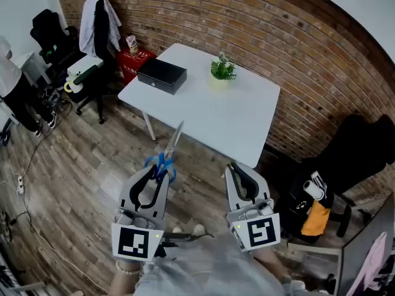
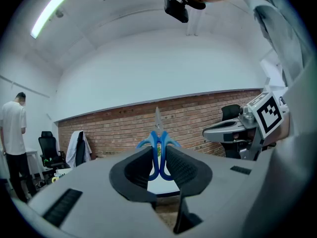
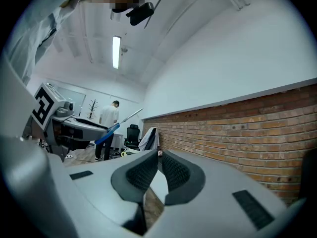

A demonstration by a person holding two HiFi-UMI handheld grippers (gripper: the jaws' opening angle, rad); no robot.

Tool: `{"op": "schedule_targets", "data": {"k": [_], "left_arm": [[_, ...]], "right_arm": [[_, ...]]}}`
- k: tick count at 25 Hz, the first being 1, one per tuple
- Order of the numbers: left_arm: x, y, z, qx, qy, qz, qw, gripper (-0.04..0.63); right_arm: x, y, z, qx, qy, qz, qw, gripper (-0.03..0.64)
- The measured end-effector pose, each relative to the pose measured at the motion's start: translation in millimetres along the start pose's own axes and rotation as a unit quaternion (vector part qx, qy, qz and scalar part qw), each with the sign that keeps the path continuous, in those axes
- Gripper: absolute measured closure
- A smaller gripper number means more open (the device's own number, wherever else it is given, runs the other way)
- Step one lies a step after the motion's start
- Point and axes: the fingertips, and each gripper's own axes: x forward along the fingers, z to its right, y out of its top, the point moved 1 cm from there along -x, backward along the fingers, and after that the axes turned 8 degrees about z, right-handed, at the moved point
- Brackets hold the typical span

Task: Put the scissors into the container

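Note:
Blue-handled scissors (image 1: 165,159) stick up out of my left gripper (image 1: 162,171), which is shut on their handles; the steel blades point toward the white table (image 1: 247,134). In the left gripper view the scissors (image 2: 158,142) stand upright between the pads of that gripper (image 2: 158,158). A black box-shaped container (image 1: 162,74) sits on the table's far left corner, well ahead of both grippers. My right gripper (image 1: 235,169) hovers over the floor near the table's front edge, jaws shut with nothing between them (image 3: 159,165). From the right gripper view the scissors (image 3: 117,124) show at the left.
A small potted plant (image 1: 222,68) stands on the table beside the container. Office chairs (image 1: 99,36) and a red box (image 1: 134,59) crowd the left; a black chair (image 1: 352,153) with clutter is at the right. A person (image 2: 14,143) stands at the far left.

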Motion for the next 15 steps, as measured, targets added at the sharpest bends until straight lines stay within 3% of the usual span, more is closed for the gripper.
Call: {"op": "schedule_targets", "data": {"k": [10,15], "left_arm": [[2.7,7.7,13.8,0.006,0.036,0.003,0.9993,0.496],[-2.7,10.1,29.3,0.008,0.061,-0.003,0.9981,0.496]], "right_arm": [[-2.2,13.1,16.2,-0.002,0.018,0.042,0.999,0.56],[-14.0,1.4,24.1,-0.007,0.047,0.012,0.999,0.56]]}}
